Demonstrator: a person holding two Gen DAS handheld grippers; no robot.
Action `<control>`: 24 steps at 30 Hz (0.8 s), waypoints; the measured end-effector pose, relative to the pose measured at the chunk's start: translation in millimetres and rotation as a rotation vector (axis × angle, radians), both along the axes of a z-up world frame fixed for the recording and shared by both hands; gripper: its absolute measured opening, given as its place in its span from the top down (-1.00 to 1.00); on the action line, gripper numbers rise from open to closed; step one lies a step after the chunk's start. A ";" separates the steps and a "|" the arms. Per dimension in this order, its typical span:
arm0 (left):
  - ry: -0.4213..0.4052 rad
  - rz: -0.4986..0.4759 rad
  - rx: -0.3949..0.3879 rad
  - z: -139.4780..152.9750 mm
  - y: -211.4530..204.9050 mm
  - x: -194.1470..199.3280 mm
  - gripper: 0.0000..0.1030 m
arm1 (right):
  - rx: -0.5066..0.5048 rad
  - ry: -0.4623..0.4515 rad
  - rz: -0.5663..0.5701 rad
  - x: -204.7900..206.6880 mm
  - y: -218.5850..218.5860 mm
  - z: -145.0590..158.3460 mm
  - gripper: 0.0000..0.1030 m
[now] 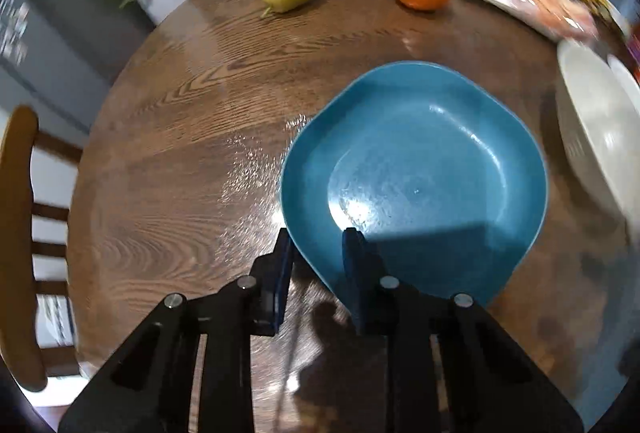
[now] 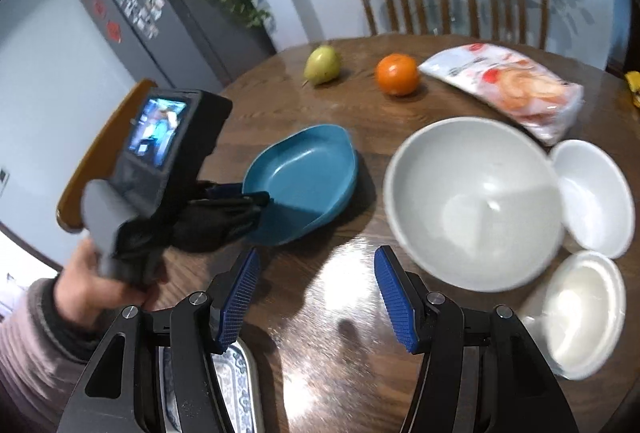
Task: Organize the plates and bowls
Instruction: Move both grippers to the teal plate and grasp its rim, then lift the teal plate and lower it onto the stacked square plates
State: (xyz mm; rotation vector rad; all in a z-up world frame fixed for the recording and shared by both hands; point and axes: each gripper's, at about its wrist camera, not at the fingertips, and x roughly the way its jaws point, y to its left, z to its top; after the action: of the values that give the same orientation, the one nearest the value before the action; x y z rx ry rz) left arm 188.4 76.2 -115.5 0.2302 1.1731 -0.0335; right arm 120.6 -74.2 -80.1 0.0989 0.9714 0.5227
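pear [image 2: 322, 64], orange [image 2: 397, 74], snack bag [image 2: 512, 85] — on wooden table [image 2: 332, 297].

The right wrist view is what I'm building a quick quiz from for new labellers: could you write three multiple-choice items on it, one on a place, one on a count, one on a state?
1. Where does the orange lie?
A. Between the pear and the snack bag
B. Inside the blue dish
C. On a chair

2. How many white or pale bowls stand on the table at the right?
A. One
B. Three
C. Five

3. How does the left gripper stand to the blue dish?
A. Far from it, over the pear
B. Its fingers straddle the dish's near rim
C. It lies flat on the table

Answers:
1 A, the orange sits between the two at the far side.
2 B, a large grey-white bowl and two smaller white ones.
3 B, one finger inside the rim, one outside.
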 end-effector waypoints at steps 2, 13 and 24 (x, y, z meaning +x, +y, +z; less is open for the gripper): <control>0.003 -0.056 0.004 -0.3 7.1 -9.1 0.55 | -0.016 0.016 0.018 6.2 13.4 -8.2 -0.17; -0.007 -0.139 0.004 -3.2 22.7 -27.6 0.53 | -0.148 0.034 -0.010 29.8 51.8 -39.8 0.56; -0.082 -0.020 -0.109 3.2 27.4 -33.2 0.71 | -0.124 0.030 -0.036 24.0 42.4 -29.5 0.72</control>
State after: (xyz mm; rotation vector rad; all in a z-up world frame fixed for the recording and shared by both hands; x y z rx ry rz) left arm 155.1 103.7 -112.3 0.1458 1.0840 -0.1047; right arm 144.5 -31.9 -109.6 0.0131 1.0268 0.4275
